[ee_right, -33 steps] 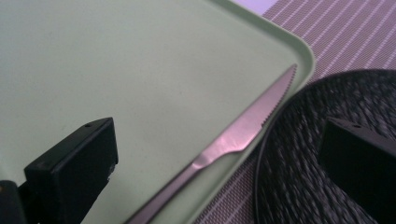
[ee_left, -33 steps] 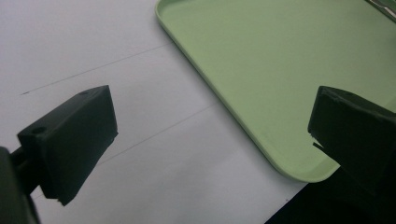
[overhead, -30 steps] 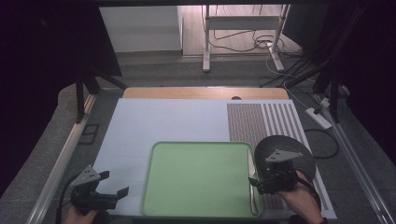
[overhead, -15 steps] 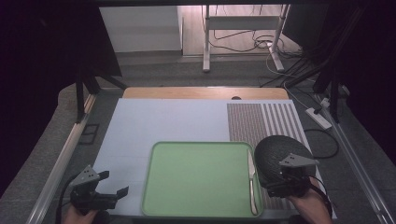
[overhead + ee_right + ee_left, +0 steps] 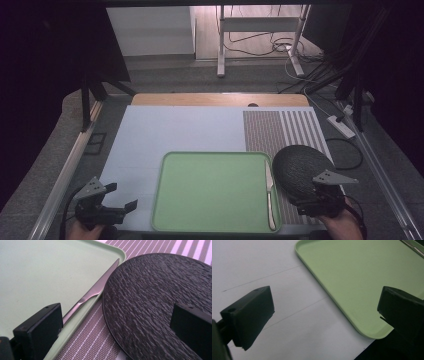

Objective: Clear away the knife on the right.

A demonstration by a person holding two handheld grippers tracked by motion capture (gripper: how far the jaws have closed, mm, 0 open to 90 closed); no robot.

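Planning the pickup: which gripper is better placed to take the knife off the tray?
Right. The right gripper hovers open by the knife on the tray's right edge; the left gripper sits past its far side.

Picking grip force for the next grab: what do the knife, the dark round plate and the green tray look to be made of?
Knife: apparently stainless steel, brushed with bright glints along the blade. Dark round plate: matte black with a rough, rippled texture, perhaps stoneware or slate-look melamine; I cannot tell which. Green tray: likely plastic, smooth satin surface with a rounded moulded rim.
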